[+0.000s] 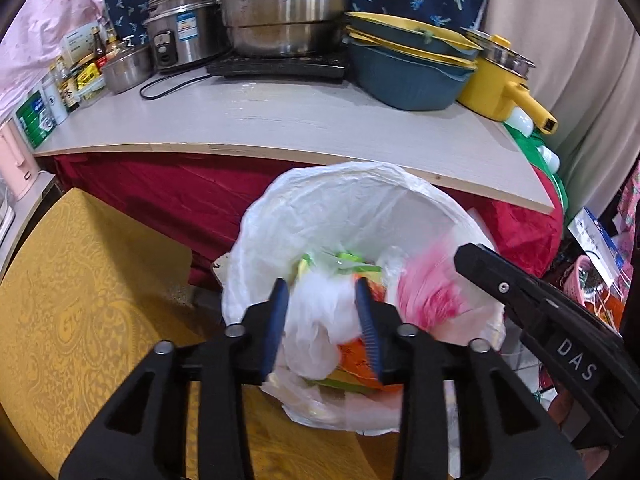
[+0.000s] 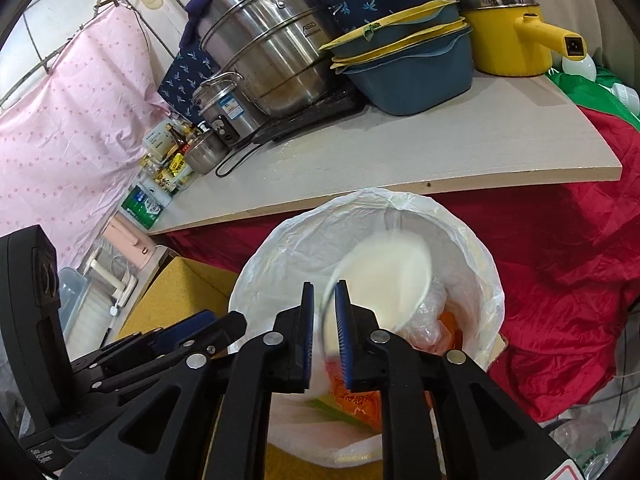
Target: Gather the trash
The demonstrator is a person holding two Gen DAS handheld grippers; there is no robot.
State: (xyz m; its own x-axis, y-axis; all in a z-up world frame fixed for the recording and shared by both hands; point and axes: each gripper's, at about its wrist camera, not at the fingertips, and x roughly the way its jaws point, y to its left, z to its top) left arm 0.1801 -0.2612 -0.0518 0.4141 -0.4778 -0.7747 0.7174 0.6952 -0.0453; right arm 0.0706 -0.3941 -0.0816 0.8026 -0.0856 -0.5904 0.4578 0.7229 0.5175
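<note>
A bin lined with a white plastic bag (image 1: 340, 200) stands below the table edge; it also shows in the right wrist view (image 2: 304, 240). Inside lie white plastic, green and orange wrappers (image 1: 352, 360). My left gripper (image 1: 324, 292) is open over the bin, with crumpled white plastic (image 1: 320, 312) between its blue pads; it looks loose, not pinched. My right gripper (image 2: 325, 292) is nearly shut on the rim of a blurred white paper cup (image 2: 384, 280) held over the bin. In the left wrist view the cup (image 1: 428, 292) looks pink and white beside the right gripper's finger (image 1: 520, 292).
A grey tabletop (image 1: 320, 120) behind the bin holds steel pots (image 1: 280, 12), a rice cooker (image 1: 180, 32), blue and yellow basins (image 1: 408, 64) and a yellow pot (image 1: 500, 80). Red cloth (image 2: 560, 280) hangs under it. A yellow patterned surface (image 1: 80, 300) lies left.
</note>
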